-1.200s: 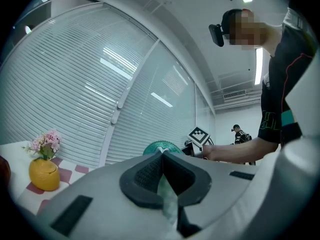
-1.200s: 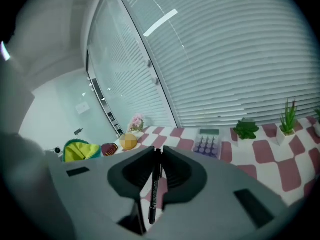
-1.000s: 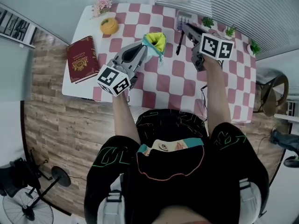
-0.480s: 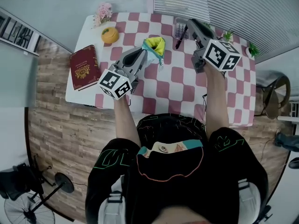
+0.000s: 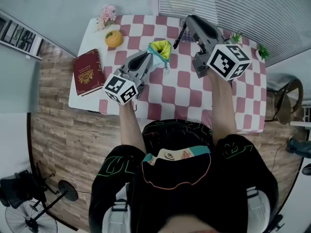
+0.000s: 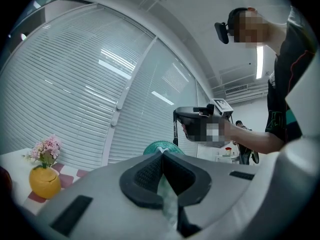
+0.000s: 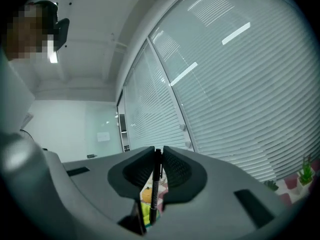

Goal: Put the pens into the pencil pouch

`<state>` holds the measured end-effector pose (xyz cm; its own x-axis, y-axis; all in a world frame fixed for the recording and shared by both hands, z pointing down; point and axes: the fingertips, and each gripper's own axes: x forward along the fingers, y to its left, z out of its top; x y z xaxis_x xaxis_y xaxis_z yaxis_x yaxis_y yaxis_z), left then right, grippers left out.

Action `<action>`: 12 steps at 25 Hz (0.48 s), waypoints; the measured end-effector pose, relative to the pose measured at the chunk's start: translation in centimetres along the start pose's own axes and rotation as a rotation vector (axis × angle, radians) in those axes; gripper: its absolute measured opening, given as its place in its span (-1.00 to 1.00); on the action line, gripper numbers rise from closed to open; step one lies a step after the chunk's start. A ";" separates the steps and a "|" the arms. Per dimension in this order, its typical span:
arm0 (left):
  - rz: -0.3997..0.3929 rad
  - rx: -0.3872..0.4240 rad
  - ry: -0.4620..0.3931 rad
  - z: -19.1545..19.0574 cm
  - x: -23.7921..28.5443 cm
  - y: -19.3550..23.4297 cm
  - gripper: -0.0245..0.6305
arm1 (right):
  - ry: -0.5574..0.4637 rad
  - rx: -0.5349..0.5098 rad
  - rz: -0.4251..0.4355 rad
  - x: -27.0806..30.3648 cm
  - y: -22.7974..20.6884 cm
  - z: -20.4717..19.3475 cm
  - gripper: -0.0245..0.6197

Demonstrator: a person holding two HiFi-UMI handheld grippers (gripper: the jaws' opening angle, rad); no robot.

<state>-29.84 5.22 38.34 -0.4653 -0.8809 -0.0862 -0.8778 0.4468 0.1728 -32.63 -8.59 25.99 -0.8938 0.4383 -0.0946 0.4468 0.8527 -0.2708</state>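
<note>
A teal pencil pouch (image 5: 161, 49) with a yellow lining stands open-mouthed on the checked table (image 5: 181, 90). My left gripper (image 5: 148, 57) is shut on the pouch's near edge; in the left gripper view the teal fabric (image 6: 167, 200) sits pinched between the jaws of the left gripper (image 6: 162, 156). My right gripper (image 5: 187, 21) hangs above the table's far side, to the right of the pouch, shut on a black pen (image 5: 181, 35) that points downward. In the right gripper view the pen (image 7: 155, 184) stands upright between the pads of the right gripper (image 7: 159, 151).
A red book (image 5: 87, 67) lies at the table's left edge. An orange vase (image 5: 113, 38) and pink flowers (image 5: 108, 13) sit at the far left corner. Small green plants (image 5: 237, 35) stand along the far right side by the blinds.
My right gripper has risen from the table's far edge with the black pen, which now hangs clear of the surface. The left gripper and the pouch have stayed put.
</note>
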 end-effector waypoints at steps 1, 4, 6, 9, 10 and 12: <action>0.000 0.001 0.003 -0.1 0.1 -0.1 -0.93 | 0.000 -0.001 0.014 0.3 0.6 0.0 -0.75; 0.001 0.003 0.006 -0.2 0.2 -0.2 -0.93 | 0.006 -0.008 0.056 1.2 2.3 -0.3 -0.75; 0.002 0.004 0.003 -0.2 0.2 -0.3 -0.93 | 0.011 -0.018 0.081 1.7 3.4 -0.5 -0.75; 0.004 0.006 -0.002 -0.1 0.1 -0.3 -0.93 | 0.012 -0.023 0.111 2.3 4.8 -0.8 -0.75; 0.005 0.004 -0.004 0.0 0.1 -0.4 -0.93 | 0.015 -0.024 0.119 2.4 5.1 -1.0 -0.74; 0.010 -0.003 -0.013 0.0 -0.1 -0.4 -0.93 | 0.027 -0.027 0.134 2.7 5.7 -1.4 -0.74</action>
<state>-29.47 5.12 38.24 -0.4755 -0.8743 -0.0976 -0.8729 0.4550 0.1763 -32.42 -2.17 25.50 -0.8251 0.5558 -0.1016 0.5630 0.7934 -0.2315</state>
